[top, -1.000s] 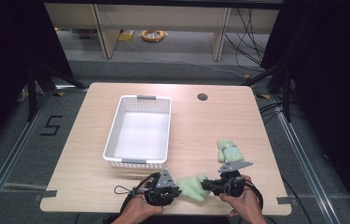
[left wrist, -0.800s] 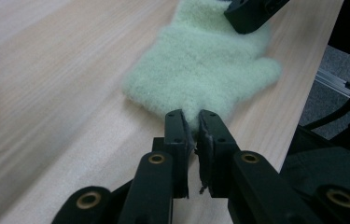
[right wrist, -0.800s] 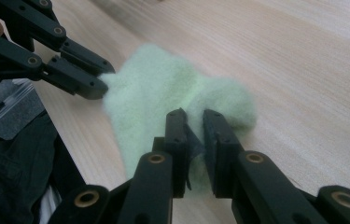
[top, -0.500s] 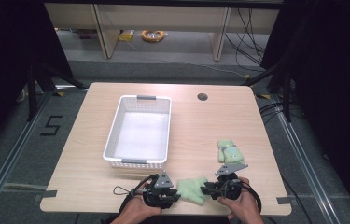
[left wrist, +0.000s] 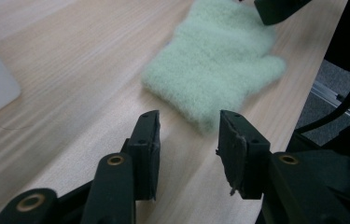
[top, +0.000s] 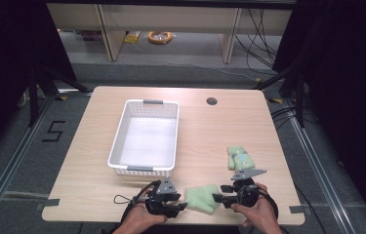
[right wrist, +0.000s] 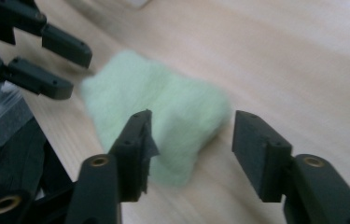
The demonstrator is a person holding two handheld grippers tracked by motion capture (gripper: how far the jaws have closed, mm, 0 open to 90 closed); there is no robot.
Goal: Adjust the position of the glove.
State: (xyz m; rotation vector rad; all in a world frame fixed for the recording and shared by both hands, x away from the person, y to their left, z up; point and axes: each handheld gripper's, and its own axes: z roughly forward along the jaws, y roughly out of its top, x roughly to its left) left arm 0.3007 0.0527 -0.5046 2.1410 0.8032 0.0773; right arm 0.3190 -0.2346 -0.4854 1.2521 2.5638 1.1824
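A fuzzy pale-green mitten (top: pixel 202 198) lies flat on the wooden table near its front edge, between my two grippers. My left gripper (top: pixel 180 201) points at it from the left. Its jaws have just been opening and stand apart, with the mitten (left wrist: pixel 214 70) just beyond the tips and nothing between them (left wrist: pixel 189 122). My right gripper (top: pixel 218 199) faces it from the right. Its jaws have also just been opening (right wrist: pixel 191 122). The mitten's near edge (right wrist: pixel 163 107) reaches between them, but the pads do not press on it. The left gripper (right wrist: pixel 80 73) shows beyond the mitten.
A second green mitten (top: pixel 239 157) lies folded on the table behind my right gripper. A white plastic basket (top: pixel 122 146) stands left of centre, with nothing in it. A round cable hole (top: pixel 212 101) sits near the far edge. The front table edge is close under both hands.
Both grippers' jaws have opened, letting go of the mitten they pinched between them. It now rests flat on the table. The hands have barely moved.
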